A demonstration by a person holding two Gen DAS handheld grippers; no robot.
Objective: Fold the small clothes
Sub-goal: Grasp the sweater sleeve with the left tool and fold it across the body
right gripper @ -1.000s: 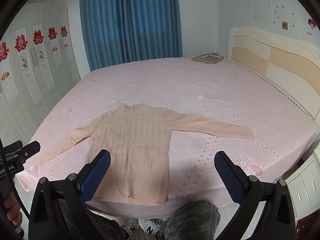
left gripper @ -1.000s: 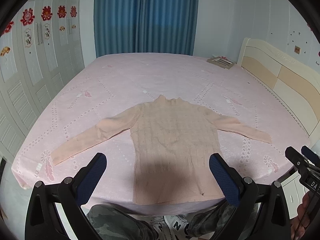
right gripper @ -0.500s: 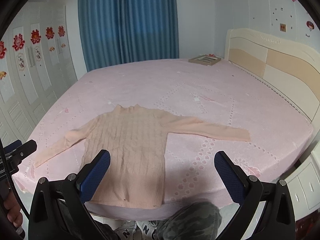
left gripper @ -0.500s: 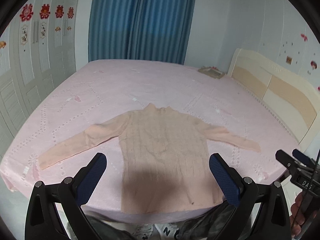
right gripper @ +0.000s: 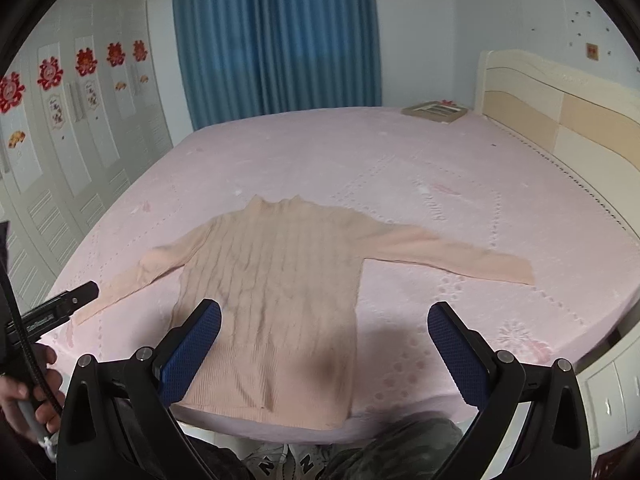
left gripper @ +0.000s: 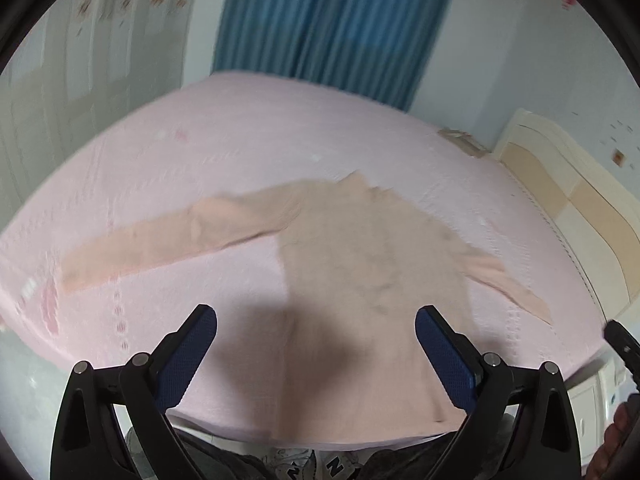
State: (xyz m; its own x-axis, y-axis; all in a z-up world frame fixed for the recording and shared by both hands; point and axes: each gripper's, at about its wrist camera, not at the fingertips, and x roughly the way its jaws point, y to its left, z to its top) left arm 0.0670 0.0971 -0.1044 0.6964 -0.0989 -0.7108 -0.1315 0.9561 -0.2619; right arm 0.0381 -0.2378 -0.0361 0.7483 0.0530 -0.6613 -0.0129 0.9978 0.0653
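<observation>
A small peach knit sweater [right gripper: 276,280] lies flat on the pink bed [right gripper: 400,168], sleeves spread wide, hem at the near edge. It also shows in the left wrist view [left gripper: 368,264], blurred. My left gripper [left gripper: 316,356] is open and empty above the hem, towards the sweater's left side. My right gripper [right gripper: 324,356] is open and empty above the hem's right part. The left gripper's tip also shows at the left of the right wrist view [right gripper: 76,300].
A cream headboard [right gripper: 560,120] stands on the right and a flat framed object [right gripper: 434,111] lies at the bed's far corner. White wardrobes [right gripper: 60,140] line the left wall and blue curtains [right gripper: 276,40] hang behind. My legs and shoes [right gripper: 280,460] are at the bed's near edge.
The left gripper has swung left and down towards the sweater, blurring its view. The right gripper has come slightly closer to the hem. Both stay open.
</observation>
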